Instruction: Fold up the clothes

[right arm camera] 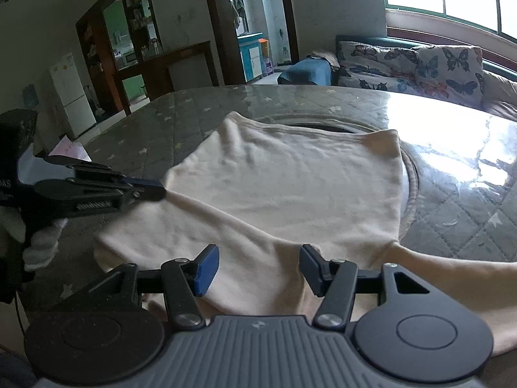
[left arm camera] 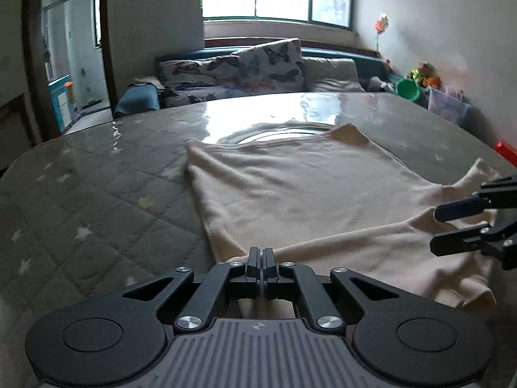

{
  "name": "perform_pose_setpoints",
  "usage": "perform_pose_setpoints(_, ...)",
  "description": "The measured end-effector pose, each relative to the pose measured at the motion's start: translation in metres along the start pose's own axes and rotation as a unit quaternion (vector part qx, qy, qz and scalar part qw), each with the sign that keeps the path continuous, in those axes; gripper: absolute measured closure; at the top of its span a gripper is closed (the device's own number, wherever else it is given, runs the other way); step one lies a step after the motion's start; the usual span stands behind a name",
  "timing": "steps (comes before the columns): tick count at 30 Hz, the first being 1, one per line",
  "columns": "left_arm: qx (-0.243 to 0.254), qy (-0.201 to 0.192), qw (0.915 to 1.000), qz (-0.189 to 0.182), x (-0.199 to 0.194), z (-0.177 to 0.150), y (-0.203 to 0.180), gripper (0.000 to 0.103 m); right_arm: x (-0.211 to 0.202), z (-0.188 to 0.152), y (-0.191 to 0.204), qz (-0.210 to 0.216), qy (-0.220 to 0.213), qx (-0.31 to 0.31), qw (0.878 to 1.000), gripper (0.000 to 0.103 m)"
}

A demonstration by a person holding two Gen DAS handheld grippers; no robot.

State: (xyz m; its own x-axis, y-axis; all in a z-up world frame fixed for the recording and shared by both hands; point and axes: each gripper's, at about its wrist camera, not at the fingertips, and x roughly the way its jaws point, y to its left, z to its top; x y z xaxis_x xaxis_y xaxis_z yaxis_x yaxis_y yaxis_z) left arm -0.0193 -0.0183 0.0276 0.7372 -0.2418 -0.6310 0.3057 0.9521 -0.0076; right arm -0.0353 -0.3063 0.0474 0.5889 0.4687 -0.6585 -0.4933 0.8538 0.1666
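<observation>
A cream garment (left arm camera: 290,187) (right arm camera: 290,177) lies spread on the grey quilted table (left arm camera: 97,194) (right arm camera: 468,213). My left gripper (left arm camera: 261,253) (right arm camera: 158,191) is shut on the garment's near-left edge, and a raised fold runs from its tips toward the right. The right gripper (right arm camera: 258,268) (left arm camera: 447,228) stands open low over the garment's near-right part. Cloth lies under and between its blue pads (right arm camera: 206,270), which do not press on it. A sleeve (right arm camera: 436,268) trails off to the right of that gripper.
A glossy clear sheet covers the table, with a round raised rim (right arm camera: 410,181) under it beyond the garment. A butterfly-print sofa (left arm camera: 245,71) stands behind the table under the window. Toys and a green bucket (left arm camera: 408,89) sit at the far right. A gloved hand (right arm camera: 42,242) holds the left gripper.
</observation>
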Motion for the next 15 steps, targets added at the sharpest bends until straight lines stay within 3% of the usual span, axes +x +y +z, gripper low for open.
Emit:
perform_pose_setpoints(4,-0.014,-0.010,0.9996,0.024,-0.007,-0.001,0.011,0.098,0.001,-0.001,-0.003,-0.003,0.001,0.004,1.000,0.046)
perform_pose_setpoints(8,-0.026,-0.021,0.9992,0.019,-0.017,0.002,0.013,0.098,-0.002,0.001,0.002,0.001,-0.008,-0.003,1.000,0.046)
perform_pose_setpoints(11,-0.014,-0.034,0.9993,-0.005,-0.024,0.003,0.002,0.098,-0.004,0.000,0.010,0.005,-0.011,-0.019,1.000,0.046)
perform_pose_setpoints(15,0.026,-0.016,0.9995,-0.008,-0.013,-0.005,-0.014,0.098,-0.002,-0.007,0.017,0.007,0.004,-0.041,0.999,0.046)
